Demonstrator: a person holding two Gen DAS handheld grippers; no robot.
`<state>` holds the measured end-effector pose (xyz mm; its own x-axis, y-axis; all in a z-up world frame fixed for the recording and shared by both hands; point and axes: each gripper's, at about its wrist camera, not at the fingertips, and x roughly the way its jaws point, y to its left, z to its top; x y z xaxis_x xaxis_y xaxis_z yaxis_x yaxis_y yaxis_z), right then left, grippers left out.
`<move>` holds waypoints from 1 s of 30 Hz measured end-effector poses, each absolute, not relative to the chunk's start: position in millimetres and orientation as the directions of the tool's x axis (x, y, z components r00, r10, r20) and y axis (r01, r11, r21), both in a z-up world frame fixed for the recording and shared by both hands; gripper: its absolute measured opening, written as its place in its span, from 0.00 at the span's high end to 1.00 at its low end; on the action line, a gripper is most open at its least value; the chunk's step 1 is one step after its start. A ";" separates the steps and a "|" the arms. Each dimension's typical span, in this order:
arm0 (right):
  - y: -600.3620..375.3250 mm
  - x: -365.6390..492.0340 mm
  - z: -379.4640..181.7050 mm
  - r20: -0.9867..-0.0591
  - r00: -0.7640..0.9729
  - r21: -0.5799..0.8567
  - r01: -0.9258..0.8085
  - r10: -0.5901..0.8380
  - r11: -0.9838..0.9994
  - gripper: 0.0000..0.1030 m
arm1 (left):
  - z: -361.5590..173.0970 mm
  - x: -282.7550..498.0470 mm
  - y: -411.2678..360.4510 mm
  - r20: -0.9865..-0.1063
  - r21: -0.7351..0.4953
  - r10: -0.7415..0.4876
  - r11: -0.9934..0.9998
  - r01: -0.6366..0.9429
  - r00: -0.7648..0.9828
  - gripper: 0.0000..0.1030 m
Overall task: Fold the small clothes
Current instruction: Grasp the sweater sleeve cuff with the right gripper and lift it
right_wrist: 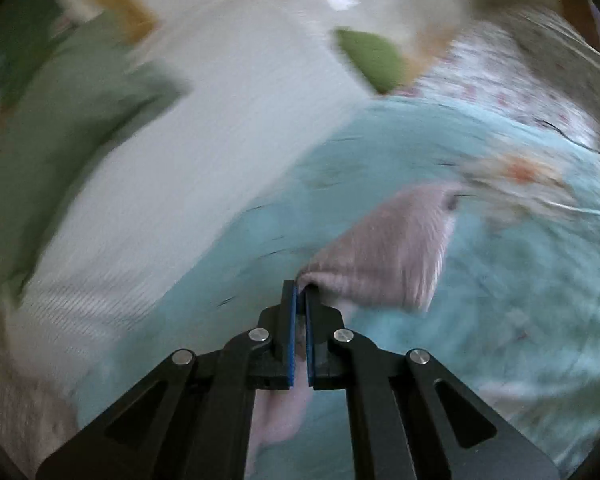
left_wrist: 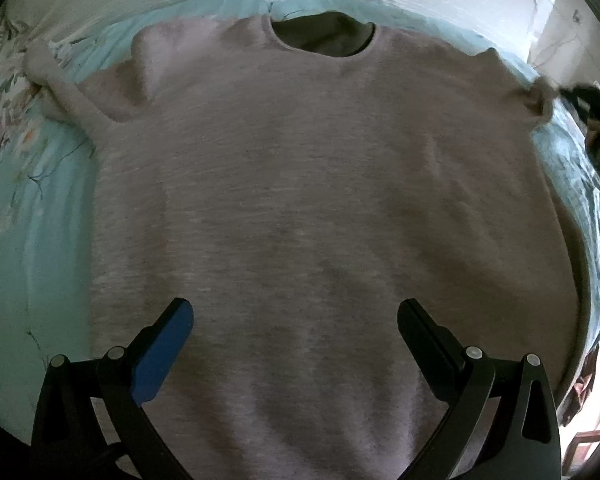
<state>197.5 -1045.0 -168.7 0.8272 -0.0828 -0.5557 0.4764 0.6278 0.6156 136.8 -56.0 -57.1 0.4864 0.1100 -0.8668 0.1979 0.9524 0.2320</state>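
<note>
Sleeve fold under way on the pink top

The pink top (left_wrist: 300,200) lies flat, filling the frame's centre; the right gripper (right_wrist: 300,300) is clenched on its sleeve (right_wrist: 388,256), likely to carry inward next, while the left gripper (left_wrist: 296,316) hangs spread wide, empty.

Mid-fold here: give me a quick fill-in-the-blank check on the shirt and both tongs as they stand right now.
1. The pink shirt lies spread flat on a light ____ bedsheet.
2. The right tongs are ____ on the sleeve.
3. The left tongs hover over the shirt's body with the jaws ____.
4. The shirt's neck opening sits at the ____ edge of the left wrist view.

Missing words: blue; shut; open; top
</note>
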 end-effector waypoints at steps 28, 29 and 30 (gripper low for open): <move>-536.1 341.9 -199.1 -0.517 0.399 0.743 -0.230 0.758 0.628 0.93 | -72.4 129.1 19.6 -0.844 0.040 -0.006 0.996 0.074 0.536 0.01; -532.9 341.2 -203.2 -0.530 0.385 0.741 -0.224 0.756 0.634 0.93 | -74.8 130.5 20.2 -0.844 0.038 -0.008 0.996 0.075 0.537 0.01; -534.3 339.8 -205.9 -0.538 0.379 0.738 -0.219 0.753 0.638 0.93 | -78.4 133.5 20.3 -0.845 0.032 -0.015 0.996 0.077 0.535 0.01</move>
